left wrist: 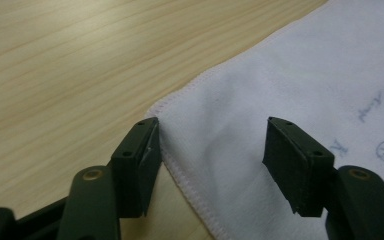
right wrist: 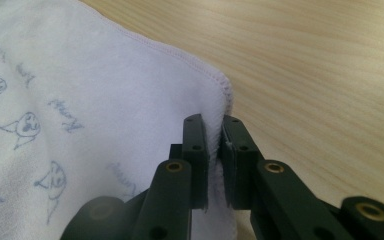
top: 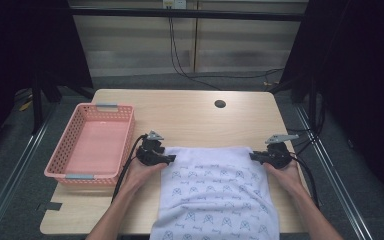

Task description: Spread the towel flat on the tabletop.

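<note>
Corner-grabbing step: right gripper pinches the towel's far right corner, while left gripper, jaws spread astride the far left corner, must close next.

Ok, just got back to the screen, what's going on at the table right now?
A person is working a white printed towel spread on the table. The right gripper is clamped on the towel's far right corner. The left gripper stands open around the far left corner, not yet gripping. A pink basket waits to the left.
</note>
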A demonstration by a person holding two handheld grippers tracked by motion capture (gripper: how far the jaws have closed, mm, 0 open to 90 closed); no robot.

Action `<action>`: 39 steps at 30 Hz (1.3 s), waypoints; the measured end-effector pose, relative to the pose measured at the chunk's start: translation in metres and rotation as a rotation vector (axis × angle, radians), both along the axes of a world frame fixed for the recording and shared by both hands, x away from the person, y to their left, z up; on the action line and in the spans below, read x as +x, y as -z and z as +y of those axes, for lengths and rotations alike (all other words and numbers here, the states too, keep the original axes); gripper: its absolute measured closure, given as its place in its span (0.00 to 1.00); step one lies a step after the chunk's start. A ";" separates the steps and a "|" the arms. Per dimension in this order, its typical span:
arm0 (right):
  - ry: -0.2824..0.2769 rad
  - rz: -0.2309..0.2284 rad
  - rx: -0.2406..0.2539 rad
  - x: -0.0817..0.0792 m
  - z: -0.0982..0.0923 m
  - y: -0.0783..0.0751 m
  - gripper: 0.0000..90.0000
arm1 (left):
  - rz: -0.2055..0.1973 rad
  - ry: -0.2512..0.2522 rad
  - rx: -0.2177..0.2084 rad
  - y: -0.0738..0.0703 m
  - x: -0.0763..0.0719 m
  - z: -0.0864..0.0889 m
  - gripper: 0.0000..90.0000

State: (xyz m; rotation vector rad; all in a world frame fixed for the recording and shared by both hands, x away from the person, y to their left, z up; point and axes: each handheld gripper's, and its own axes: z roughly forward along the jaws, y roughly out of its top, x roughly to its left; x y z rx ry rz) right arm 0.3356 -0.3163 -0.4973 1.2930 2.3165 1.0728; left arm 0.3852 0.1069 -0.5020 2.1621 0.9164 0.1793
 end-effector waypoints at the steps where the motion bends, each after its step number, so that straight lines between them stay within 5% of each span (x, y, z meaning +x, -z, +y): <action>1: -0.004 0.000 0.006 0.000 0.000 0.000 0.91 | 0.000 0.000 0.000 0.000 0.000 0.000 0.56; 3: -0.005 0.001 0.009 0.000 0.000 0.000 0.91 | 0.007 0.023 -0.016 0.001 -0.001 -0.004 0.67; 5: -0.006 0.003 0.016 0.000 -0.001 -0.001 0.91 | 0.020 0.048 -0.029 0.001 -0.002 -0.006 0.88; 7: -0.012 -0.003 0.026 -0.001 -0.001 -0.003 0.91 | 0.013 0.045 -0.037 -0.002 -0.003 -0.005 0.95; 12: -0.004 -0.067 0.064 -0.005 -0.005 -0.017 0.92 | 0.007 0.046 -0.119 -0.015 -0.005 0.004 0.96; 18: 0.005 -0.122 0.159 0.000 -0.014 -0.041 0.92 | -0.047 0.059 -0.252 -0.048 -0.006 0.019 0.96; 25: -0.011 -0.181 0.208 0.010 -0.016 -0.076 0.92 | -0.110 0.045 -0.256 -0.079 0.007 0.023 0.96; 30: -0.005 -0.203 0.230 0.022 -0.014 -0.091 0.93 | -0.131 0.034 -0.239 -0.088 0.015 0.024 0.96; 39: 0.016 -0.246 0.251 0.051 -0.014 -0.125 0.93 | -0.201 -0.006 -0.292 -0.132 0.039 0.031 0.96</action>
